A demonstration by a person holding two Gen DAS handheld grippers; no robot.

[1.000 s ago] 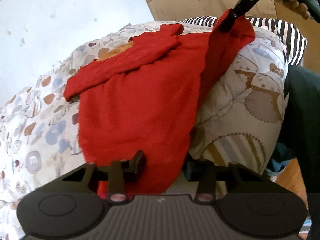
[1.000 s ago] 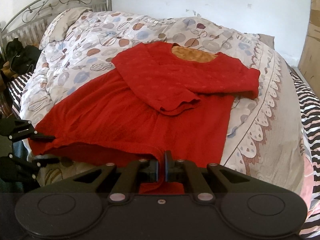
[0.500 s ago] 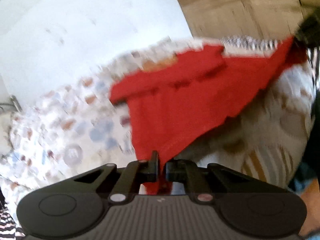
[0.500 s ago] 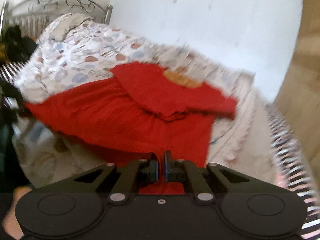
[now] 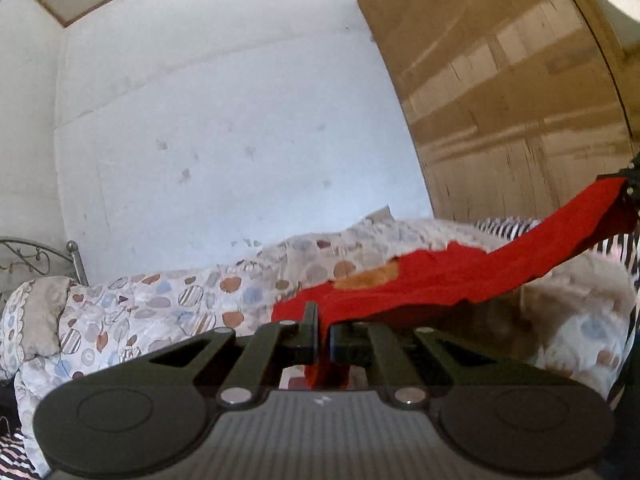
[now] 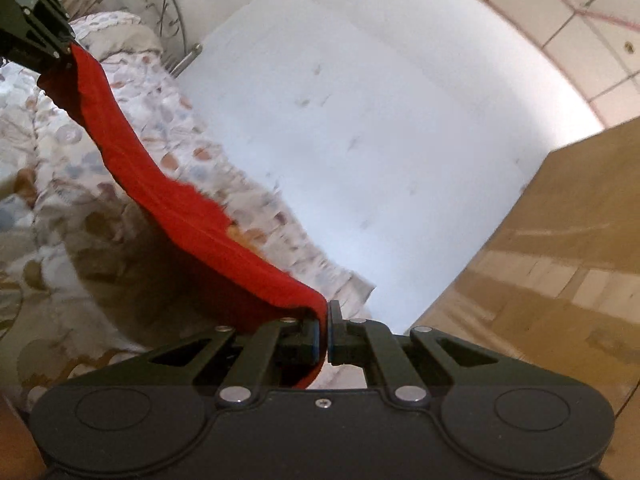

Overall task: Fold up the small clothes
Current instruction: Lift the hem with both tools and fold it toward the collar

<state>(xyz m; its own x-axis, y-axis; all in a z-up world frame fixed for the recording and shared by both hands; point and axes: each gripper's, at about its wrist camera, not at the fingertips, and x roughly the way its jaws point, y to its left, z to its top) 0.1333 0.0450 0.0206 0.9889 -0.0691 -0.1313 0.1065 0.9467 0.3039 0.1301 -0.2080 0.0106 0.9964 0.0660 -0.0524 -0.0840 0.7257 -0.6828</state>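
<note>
Stretching between your two tongs, the red top (image 5: pixel 460 280) hangs lifted over the bed (image 5: pixel 168 300), so its hem can travel as one edge. Left tongs (image 5: pixel 324 332) and right tongs (image 6: pixel 324 328) each stand clenched on a corner.

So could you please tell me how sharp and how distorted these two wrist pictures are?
Left wrist view: fisheye bends the brown wooden wardrobe; red cotton top slightly smeared, gripper sharp. Right wrist view: patterned quilt blurred, deep shadow under the red cloth, horizon strongly tilted.
</note>
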